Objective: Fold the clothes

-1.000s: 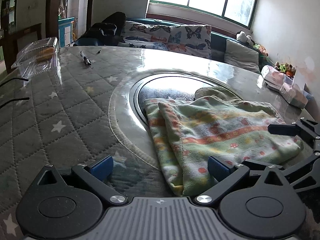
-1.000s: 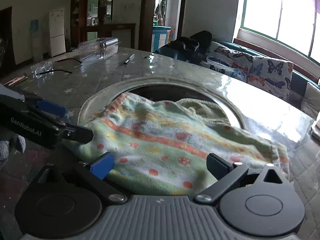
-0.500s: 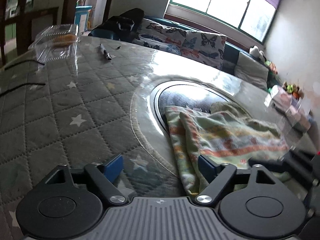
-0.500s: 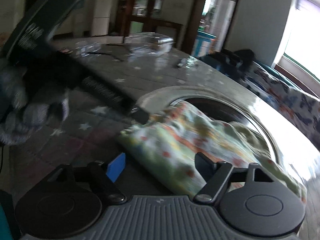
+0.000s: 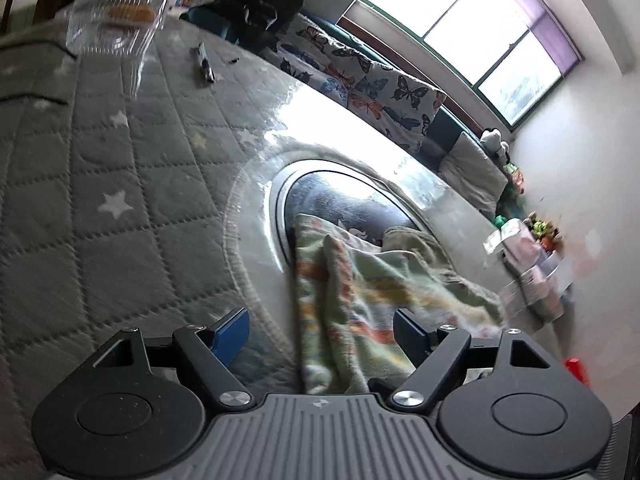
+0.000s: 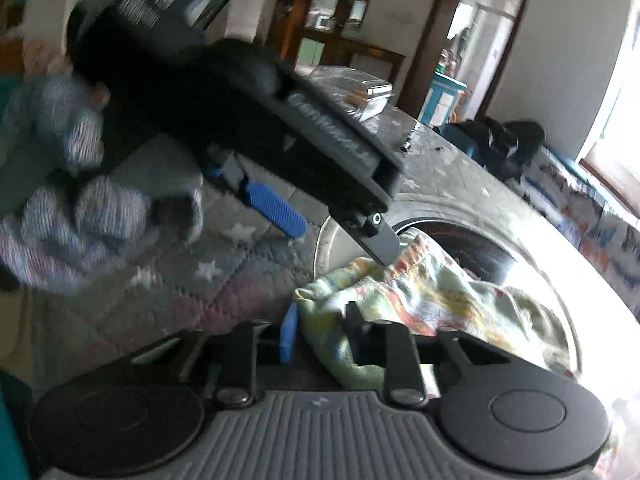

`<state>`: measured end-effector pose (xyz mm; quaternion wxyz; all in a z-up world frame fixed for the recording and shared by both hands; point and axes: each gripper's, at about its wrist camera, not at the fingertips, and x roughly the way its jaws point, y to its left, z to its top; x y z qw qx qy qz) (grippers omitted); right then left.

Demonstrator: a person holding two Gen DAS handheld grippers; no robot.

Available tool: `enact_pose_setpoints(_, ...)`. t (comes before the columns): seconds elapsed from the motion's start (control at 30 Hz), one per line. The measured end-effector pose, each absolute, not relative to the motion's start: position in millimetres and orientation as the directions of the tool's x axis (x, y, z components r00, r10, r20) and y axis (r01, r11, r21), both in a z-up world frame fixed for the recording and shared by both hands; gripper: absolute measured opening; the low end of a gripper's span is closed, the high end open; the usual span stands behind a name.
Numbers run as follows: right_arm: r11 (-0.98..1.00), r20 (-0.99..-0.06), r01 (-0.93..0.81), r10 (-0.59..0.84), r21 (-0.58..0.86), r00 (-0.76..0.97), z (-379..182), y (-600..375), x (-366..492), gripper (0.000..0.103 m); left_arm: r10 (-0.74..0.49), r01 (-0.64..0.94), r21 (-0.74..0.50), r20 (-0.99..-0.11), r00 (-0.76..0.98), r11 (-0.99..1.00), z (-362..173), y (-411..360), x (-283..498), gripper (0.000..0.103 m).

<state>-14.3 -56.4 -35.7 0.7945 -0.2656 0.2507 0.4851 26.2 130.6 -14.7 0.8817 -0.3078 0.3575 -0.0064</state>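
Cloth point(image 5: 360, 292) is the thing to mind: a pale green garment with orange and red print, lying rumpled half over the dark round inset point(image 5: 340, 204) in the middle of the table, its near edge hanging toward you.

Your right gripper point(image 6: 320, 332) has just been closing, and in its own view the blue pad and the black finger are pinched on a bunched near corner of the cloth. Your left gripper point(image 5: 320, 336) stands wide, blue pad on one side and black finger on the other, with a folded edge of the cloth lying between them but neither pad pressing on it. From the right wrist view one dark finger of the left tool reaches down to the cloth's far hem; whether it touches there you cannot tell through the blur.

You look to be at the pick-up step of a fold: one corner taken, the second not yet. The next move calls for closing your left jaws on that edge, then lifting both corners level so the fabric spreads and does not drag across the inset's rim.

Underneath is a grey quilted cover with white stars point(image 5: 112, 204) under a glossy clear sheet. A clear plastic clamshell box point(image 5: 116, 28) sits well away at the far edge, a small pen-like object point(image 5: 204, 64) near it. Beyond are a butterfly-print sofa point(image 5: 372, 80) and a bright window point(image 5: 476, 28).
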Motion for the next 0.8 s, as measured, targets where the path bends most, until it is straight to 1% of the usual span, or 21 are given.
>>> enact_pose_setpoints(0.17,0.461,-0.627,-0.887,0.685,-0.019,0.370,-17.3,-76.7,1.7,0.013,-0.280,-0.222,-0.606,-0.621,0.732,0.764,-16.1,127.6,34.9,0.081)
enact_pose_setpoints(0.3,0.484,-0.608,-0.874,0.704,0.034,0.366,-10.8,-88.6,5.8,0.011,-0.316,-0.243,-0.652,-0.617,0.720,0.718,-18.3,124.8,44.5,0.081)
enact_pose_setpoints(0.37,0.487,-0.599,-0.872,0.710,0.039,0.370,-8.5,-93.0,6.4,0.011,-0.332,-0.252,-0.671,-0.615,0.715,0.697,-19.7,124.1,49.1,0.080)
enact_pose_setpoints(0.43,0.491,-0.591,-0.870,0.717,0.051,0.370,-6.1,-96.1,8.1,0.010,-0.348,-0.256,-0.683,-0.615,0.708,0.685,-21.5,121.0,53.4,0.076)
enact_pose_setpoints(0.53,0.492,-0.582,-0.868,0.726,0.068,0.366,-4.7,-100.6,8.2,0.010,-0.362,-0.266,-0.690,-0.621,0.695,0.673,-24.6,117.5,58.6,0.064)
enact_pose_setpoints(0.6,0.486,-0.581,-0.871,0.729,0.068,0.361,-4.6,-98.1,8.6,0.010,-0.364,-0.276,-0.693,-0.625,0.690,0.667,-27.4,116.8,60.4,0.052)
enact_pose_setpoints(0.63,0.482,-0.582,-0.874,0.730,0.067,0.358,-5.3,-99.0,8.3,0.010,-0.364,-0.279,-0.693,-0.627,0.689,0.664,-28.6,116.7,61.0,0.049)
enact_pose_setpoints(0.7,0.475,-0.586,-0.877,0.730,0.065,0.352,-6.7,-100.7,7.9,0.010,-0.366,-0.289,-0.692,-0.635,0.681,0.662,-32.0,116.8,62.1,0.030)
enact_pose_setpoints(0.77,0.469,-0.591,-0.881,0.729,0.065,0.344,-7.7,-102.2,8.2,0.011,-0.369,-0.296,-0.689,-0.642,0.671,0.661,-36.1,117.0,63.6,0.019)
enact_pose_setpoints(0.8,0.464,-0.592,-0.883,0.731,0.068,0.339,-7.7,-104.1,8.1,0.011,-0.366,-0.295,-0.686,-0.644,0.672,0.665,-36.5,116.8,63.5,0.016)
